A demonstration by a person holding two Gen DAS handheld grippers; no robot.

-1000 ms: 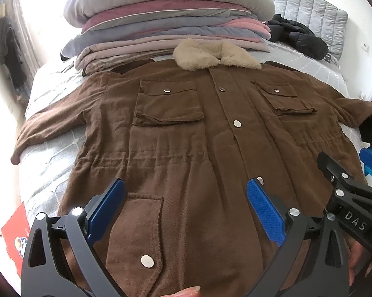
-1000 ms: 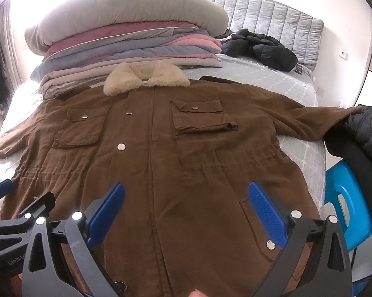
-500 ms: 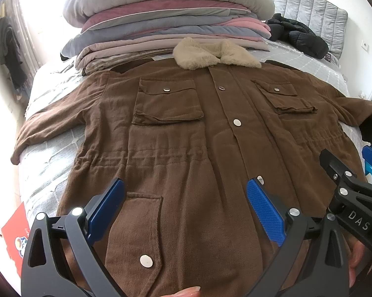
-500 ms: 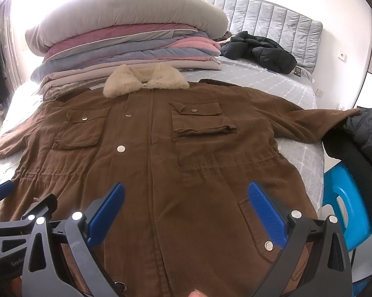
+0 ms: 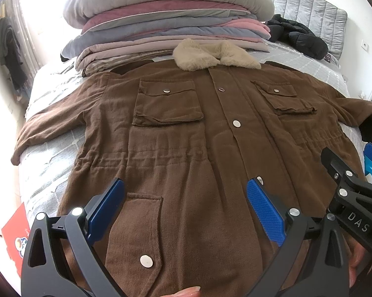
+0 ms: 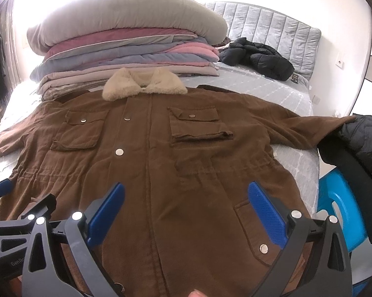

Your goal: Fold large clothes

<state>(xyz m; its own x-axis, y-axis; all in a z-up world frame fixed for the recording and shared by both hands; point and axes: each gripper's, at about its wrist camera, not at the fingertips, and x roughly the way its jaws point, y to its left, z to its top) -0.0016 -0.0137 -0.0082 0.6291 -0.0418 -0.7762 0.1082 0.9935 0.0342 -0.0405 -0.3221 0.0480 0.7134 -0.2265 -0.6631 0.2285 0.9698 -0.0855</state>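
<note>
A large brown jacket (image 5: 186, 143) (image 6: 146, 163) with a beige fleece collar (image 5: 210, 55) lies spread face up on the bed, buttoned, both sleeves stretched out sideways. My left gripper (image 5: 186, 208) hovers open above the jacket's lower left front, near the hip pocket (image 5: 136, 227), nothing between its blue pads. My right gripper (image 6: 186, 210) hangs open above the lower right front, near the other hip pocket (image 6: 255, 230). Each gripper shows at the edge of the other's view: the right gripper (image 5: 351, 198) and the left gripper (image 6: 22, 217).
A tall stack of folded quilts (image 5: 166, 22) stands behind the collar. A black puffer jacket (image 6: 257, 58) lies by the grey headboard (image 6: 272, 24). A blue plastic stool (image 6: 341, 210) with dark clothing (image 6: 359, 143) stands right of the bed. A red card (image 5: 14, 232) lies on the floor at left.
Both grippers have shifted only slightly over the jacket's lower front; both stay open, and the jacket has not moved.
</note>
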